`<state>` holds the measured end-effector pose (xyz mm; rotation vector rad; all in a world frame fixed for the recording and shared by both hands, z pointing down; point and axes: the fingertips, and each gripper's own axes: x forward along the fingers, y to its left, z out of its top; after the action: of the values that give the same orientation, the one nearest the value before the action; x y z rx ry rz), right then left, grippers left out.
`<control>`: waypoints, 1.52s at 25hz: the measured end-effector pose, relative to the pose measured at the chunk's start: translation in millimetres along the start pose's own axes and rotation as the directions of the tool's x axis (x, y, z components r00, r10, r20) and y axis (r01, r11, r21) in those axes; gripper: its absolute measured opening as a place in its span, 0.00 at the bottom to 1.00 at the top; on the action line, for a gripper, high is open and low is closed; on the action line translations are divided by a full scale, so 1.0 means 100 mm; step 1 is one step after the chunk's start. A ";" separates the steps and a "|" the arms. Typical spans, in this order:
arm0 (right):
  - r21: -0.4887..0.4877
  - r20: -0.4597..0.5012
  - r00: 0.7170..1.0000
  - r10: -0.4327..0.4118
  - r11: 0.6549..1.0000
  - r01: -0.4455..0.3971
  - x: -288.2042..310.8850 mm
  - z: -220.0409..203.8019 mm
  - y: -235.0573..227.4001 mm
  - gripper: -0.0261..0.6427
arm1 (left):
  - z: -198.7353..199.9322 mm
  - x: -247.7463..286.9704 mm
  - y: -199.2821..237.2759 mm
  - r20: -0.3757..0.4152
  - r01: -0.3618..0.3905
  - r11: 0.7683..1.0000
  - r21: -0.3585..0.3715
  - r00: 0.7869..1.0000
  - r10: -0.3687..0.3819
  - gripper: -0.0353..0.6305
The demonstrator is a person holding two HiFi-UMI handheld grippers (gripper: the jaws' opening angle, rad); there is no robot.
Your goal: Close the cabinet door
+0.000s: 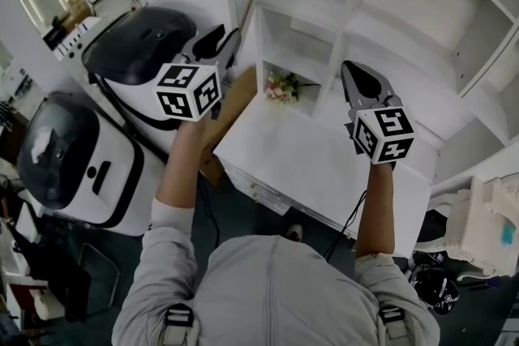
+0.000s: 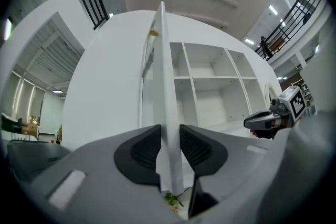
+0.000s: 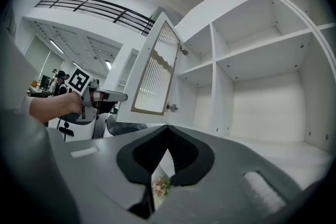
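- Left tongs, right under their own camera, straddle the free edge of the cabinet door. Both pads seem to lie against its faces, so I read a narrow grip on the door.
- Right tongs are closed tip to tip on nothing. They hang over the white table in front of the cabinet, well apart from the door.
- Step in hand, as I judge it: swinging the door shut. It stands wide open at the cabinet's left side, roughly square to the front, so most of the swing is not yet done.
- Next move, I think, calls for carrying that edge in an arc toward the shelves. The left tongs should slip off before they get caught between door and frame, and a last push on the outer face may be needed.
- Only the right gripper view shows the door's inner face, with its ribbed panel and hinges; the left gripper view sees the door edge-on.
- Only the head view shows both arms together, and it places the flowers at the mouth of a lower compartment.
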<state>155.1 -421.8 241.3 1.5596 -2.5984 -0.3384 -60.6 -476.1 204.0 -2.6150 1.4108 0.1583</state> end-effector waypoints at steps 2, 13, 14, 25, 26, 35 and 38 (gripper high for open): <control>0.003 -0.002 1.000 -0.012 1.000 0.012 -0.04 -0.02 -0.06 0.04 | 0.00 0.04 -0.07 0.005 0.008 1.000 0.000 1.000 -0.008 0.25; 0.007 -0.027 0.993 -0.118 0.993 0.118 -0.46 -0.14 -0.51 0.04 | -0.03 0.61 -0.66 0.014 0.087 0.995 -0.040 0.996 -0.086 0.36; 0.010 -0.031 0.991 -0.134 0.991 0.134 -0.52 -0.17 -0.57 0.04 | -0.03 0.69 -0.72 0.023 0.093 0.994 -0.054 0.996 -0.092 0.37; 0.014 -0.076 0.975 -0.207 0.978 0.209 -0.79 -0.39 -0.98 0.04 | -0.09 1.35 -1.09 0.022 0.138 0.988 -0.062 0.990 -0.137 0.37; 0.014 -0.080 0.974 -0.213 0.977 0.215 -0.81 -0.40 -1.01 0.04 | -0.09 1.39 -1.11 0.022 0.143 0.988 -0.063 0.990 -0.142 0.37; 0.015 -0.091 0.968 -0.235 0.971 0.237 -0.80 -0.49 -1.22 0.04 | -0.11 1.70 -1.21 0.020 0.150 0.987 -0.054 0.989 -0.150 0.36; 0.014 -0.087 0.969 -0.233 0.972 0.235 -0.76 -0.50 -1.25 0.04 | -0.13 1.77 -1.23 0.021 0.140 0.989 -0.050 0.990 -0.139 0.36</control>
<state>308.1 -418.1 262.8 1.8514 -2.3680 -0.2513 139.7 -557.2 198.0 -2.7354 1.2286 0.2009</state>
